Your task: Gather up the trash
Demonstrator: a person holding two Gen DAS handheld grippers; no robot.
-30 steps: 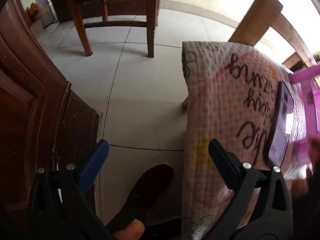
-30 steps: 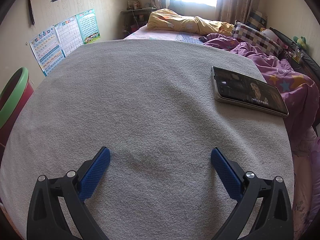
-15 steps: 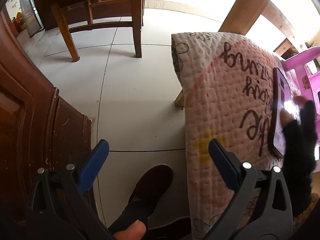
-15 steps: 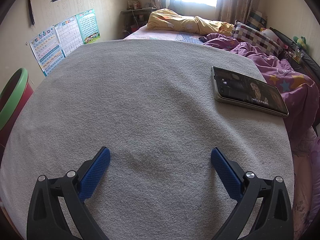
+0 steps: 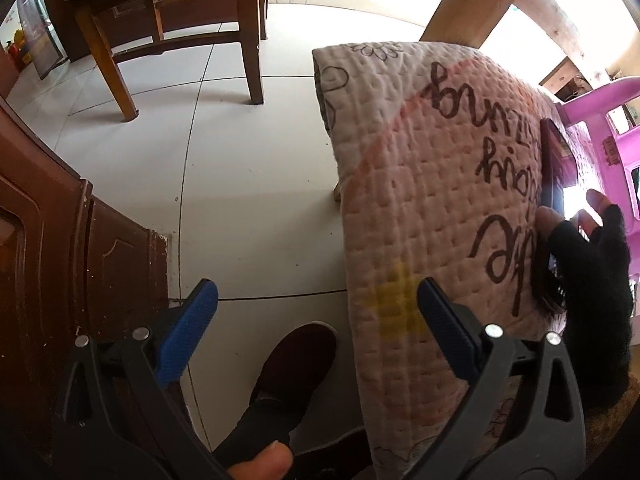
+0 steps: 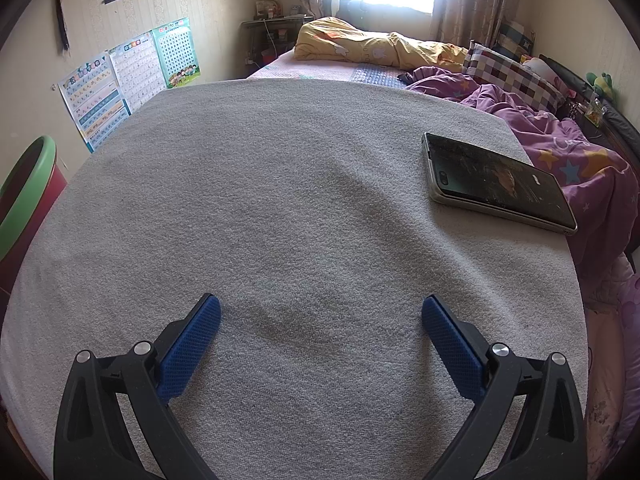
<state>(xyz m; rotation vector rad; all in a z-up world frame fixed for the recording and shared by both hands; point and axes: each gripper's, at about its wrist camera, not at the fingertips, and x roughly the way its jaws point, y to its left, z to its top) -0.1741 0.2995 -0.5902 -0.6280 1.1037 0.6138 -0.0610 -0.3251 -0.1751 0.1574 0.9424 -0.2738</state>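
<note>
Change: left wrist view has swung since a sec ago; quilted pad (image 5: 420,184) w/ handwriting print now fills more of right half, chair (image 5: 168,12) sits higher, upper left. Gloved hand (image 5: 588,264) has come in at right edge & now touches the phone (image 5: 554,184) lying on the pad. Right view: no shift, only the screen of the phone (image 6: 496,182) went darker.
Meaning: prob. still setup/recording start, not collecting yet – judgement only.
Left gripper (image 5: 316,312): fingers spread wide, nothing between; pointed at tile floor (image 5: 248,184), a shoe (image 5: 296,356) below centre.
Right gripper (image 6: 320,328): spread wide, empty, low over the grey towel-covered surface (image 6: 280,200).
Trash: none visible in either view; can't say where it is.
Bin: red tub w/ green rim (image 6: 24,196), left edge, just beside the surface – likely the drop spot.
Surface: bare except phone, right side.
Room: bedroom; bed (image 6: 360,64) w/ yellow & purple bedding at top, posters (image 6: 132,76) upper left, bright window top.
</note>
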